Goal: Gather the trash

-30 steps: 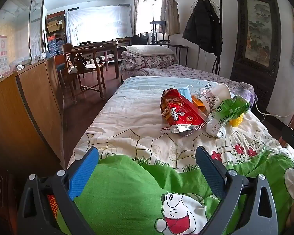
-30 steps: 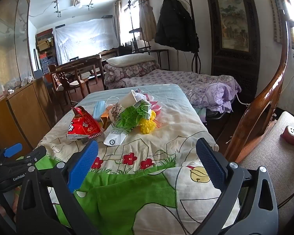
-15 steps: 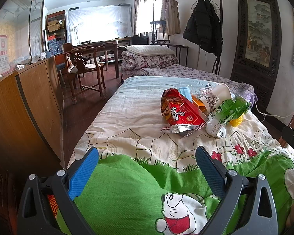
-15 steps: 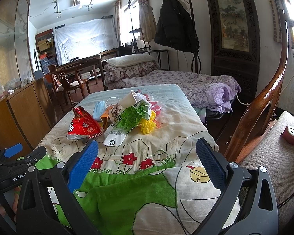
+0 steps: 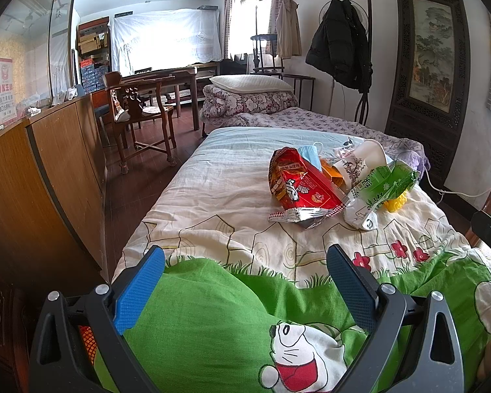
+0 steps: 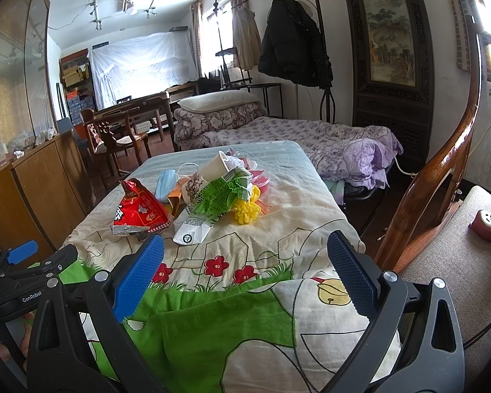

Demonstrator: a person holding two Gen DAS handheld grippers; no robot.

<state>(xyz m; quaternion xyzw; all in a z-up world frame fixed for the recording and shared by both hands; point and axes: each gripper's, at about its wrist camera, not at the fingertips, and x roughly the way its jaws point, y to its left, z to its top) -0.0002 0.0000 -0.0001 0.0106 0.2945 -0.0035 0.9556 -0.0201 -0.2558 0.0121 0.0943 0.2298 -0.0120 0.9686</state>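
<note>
Centre-frame on the bed (image 5: 219, 196), light crinkly trash (image 5: 337, 183) is lying; pinch wrapper edges. Left gripper (image 5: 245, 278) and right gripper (image 6: 245, 268) are hovering with fingers released.

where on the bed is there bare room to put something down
Bare quilt left of the red bag, out to the bed's edge; also the flower strip between pile and grippers. Crowded mid-bed: red bag, mask, cup, green wrapper overlap.

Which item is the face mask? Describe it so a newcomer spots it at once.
On the bed, find the trash pile. The mask lies at its far left, behind the red snack bag. It is the only pale blue piece, with white ear loops.
</note>
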